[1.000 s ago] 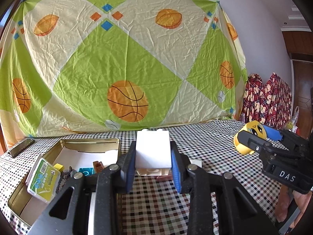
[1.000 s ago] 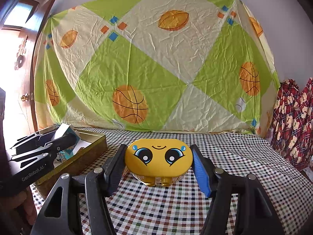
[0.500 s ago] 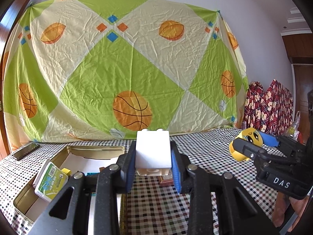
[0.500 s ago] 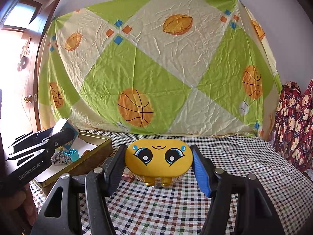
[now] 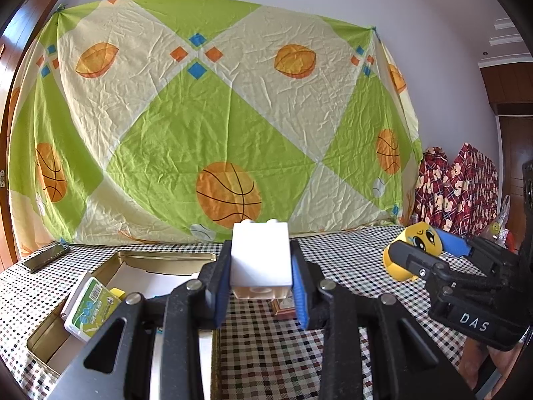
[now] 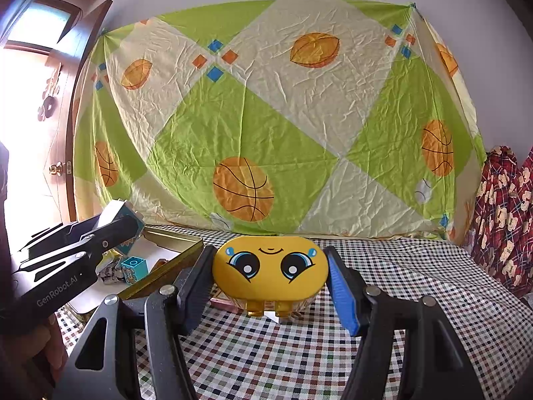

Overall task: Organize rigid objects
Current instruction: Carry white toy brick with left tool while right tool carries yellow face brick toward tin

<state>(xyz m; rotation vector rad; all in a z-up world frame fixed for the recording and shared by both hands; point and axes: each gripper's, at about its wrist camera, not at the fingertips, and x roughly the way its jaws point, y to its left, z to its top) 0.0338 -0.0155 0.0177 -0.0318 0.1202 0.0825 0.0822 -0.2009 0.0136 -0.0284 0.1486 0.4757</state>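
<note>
White toy building block [image 5: 260, 255] sits clamped between the blue pads of the left gripper [image 5: 260, 286], held above the checkered tablecloth [image 5: 349, 266] just beside the open gold tin [image 5: 166, 261], which holds a green-and-white packet [image 5: 91, 310] and a teal block [image 6: 133, 266]. Off to its right, the right gripper [image 6: 269, 278] grips a yellow oval case with a cartoon face [image 6: 269, 268] by its two ends. Behind the table hangs a green-and-cream sheet printed with basketballs [image 5: 230, 133], and a dark phone [image 5: 46, 257] lies at the table's far left.
</note>
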